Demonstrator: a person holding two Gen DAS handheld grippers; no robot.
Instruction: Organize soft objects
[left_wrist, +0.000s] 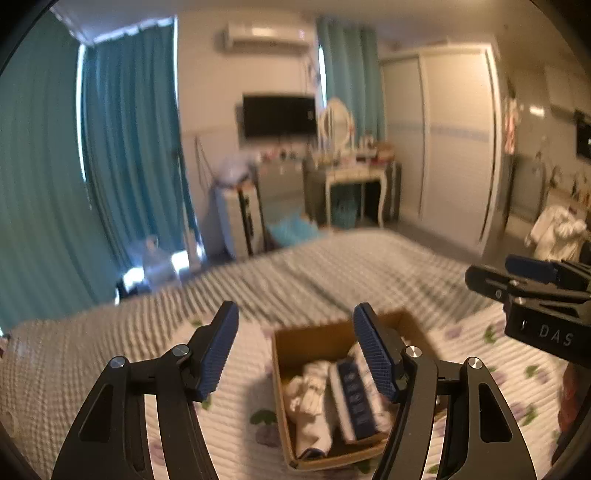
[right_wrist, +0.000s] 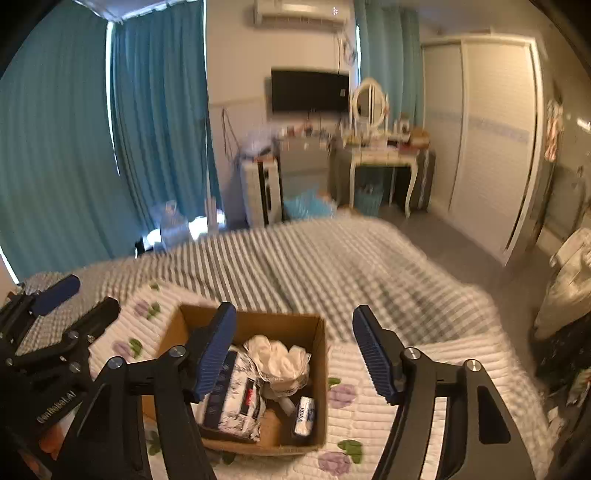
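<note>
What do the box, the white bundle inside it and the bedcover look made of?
Box: corrugated cardboard, matte brown, thin raw-edged walls. White bundle: soft cloth, crumpled folds, probably cotton. Bedcover: quilted fabric, stitched ridges, printed flowers.

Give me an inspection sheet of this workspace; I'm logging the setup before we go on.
Surface: bed with striped cover; floral quilt on the near part.
Job's things: open cardboard box on the quilt, holding white cloth, a printed soft pack and a small tissue pack.
Clutter: nothing seen on the bed outside the box.
Grippers: left gripper open, empty, above the box; right gripper open, empty, above the box's right side.
Cables: a cord on the wall above the TV.
Surroundings: teal curtains, air conditioner, vanity, wardrobe.
</note>
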